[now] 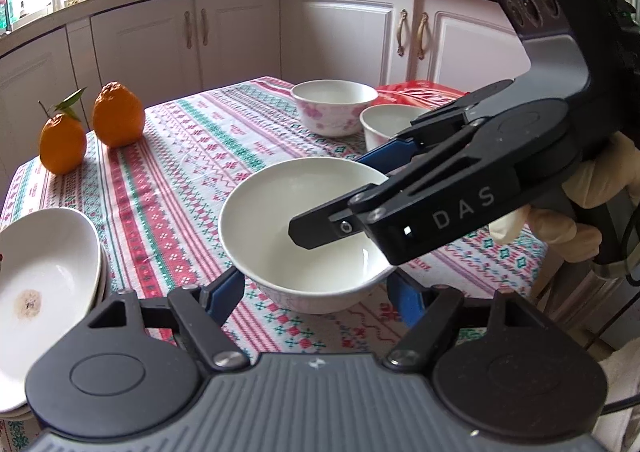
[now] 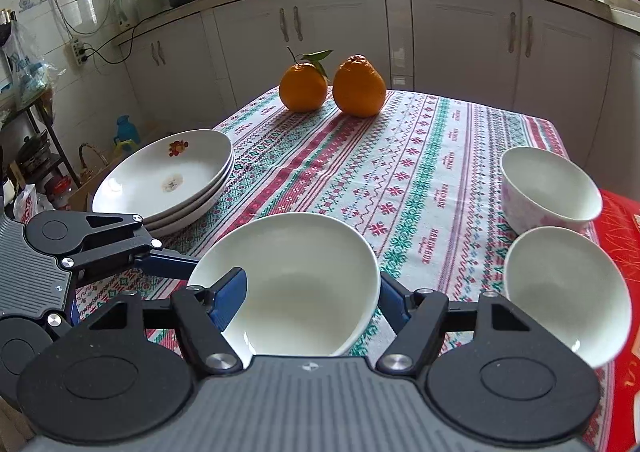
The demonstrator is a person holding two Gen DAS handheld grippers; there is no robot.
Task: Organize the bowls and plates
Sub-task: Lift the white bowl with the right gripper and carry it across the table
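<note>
A plain white bowl sits low over the patterned tablecloth; whether it touches the cloth I cannot tell. My left gripper is shut on it, blue fingers pressed against its lower sides. My right gripper reaches in from the right and is shut on it too. One finger is inside the bowl, the other outside the wall. A stack of white plates stands at the table's left edge. A floral bowl and another white bowl stand on the right.
Two oranges sit at the far end of the table. A red sheet lies under the right-hand bowls. A gloved hand holds the right gripper. Kitchen cabinets run behind the table.
</note>
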